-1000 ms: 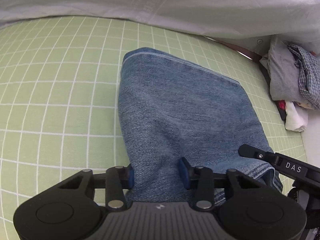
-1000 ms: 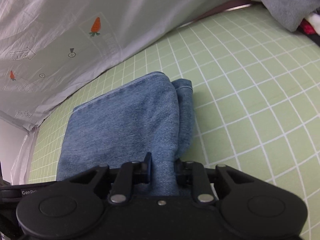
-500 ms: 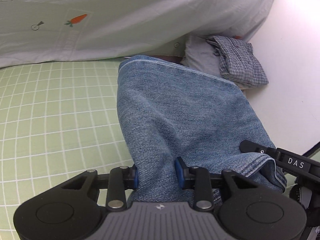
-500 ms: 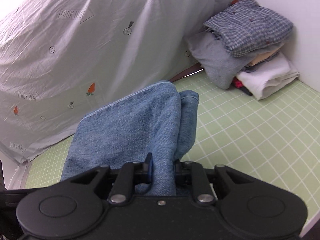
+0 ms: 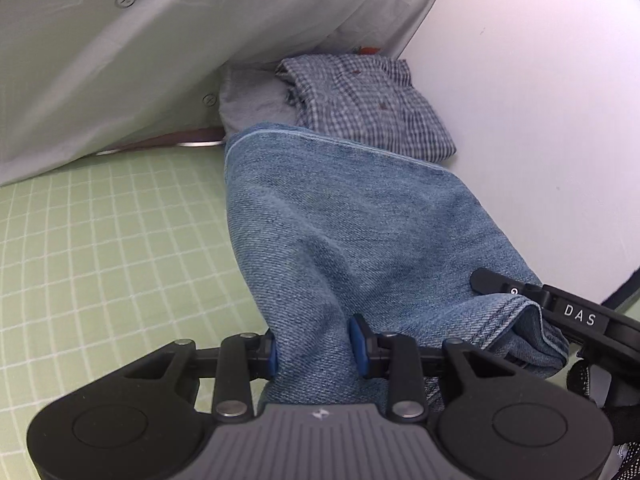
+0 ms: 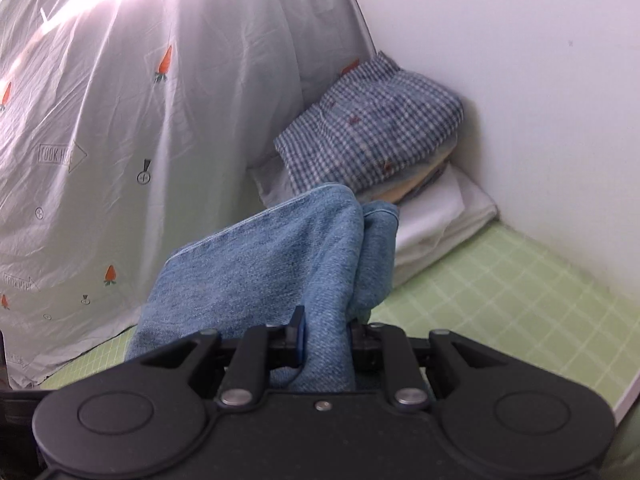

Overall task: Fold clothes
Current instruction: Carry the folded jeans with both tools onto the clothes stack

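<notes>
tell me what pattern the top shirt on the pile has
Blue-and-white check on the top shirt, clearest in the right wrist view.

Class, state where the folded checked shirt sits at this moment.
In the right wrist view the checked shirt tops the pile of folded clothes in the far corner, against the white wall, just beyond the held jeans.

The folded jeans [image 5: 352, 232] are up off the green grid mat [image 5: 100, 248] now, where a second ago they lay flat on it. Both views have swung toward the corner: the pile of folded clothes topped by the checked shirt [image 6: 372, 136] has come from the frame's edge to just beyond the jeans' far end, and the white wall [image 6: 520, 80] fills the right side.
</notes>
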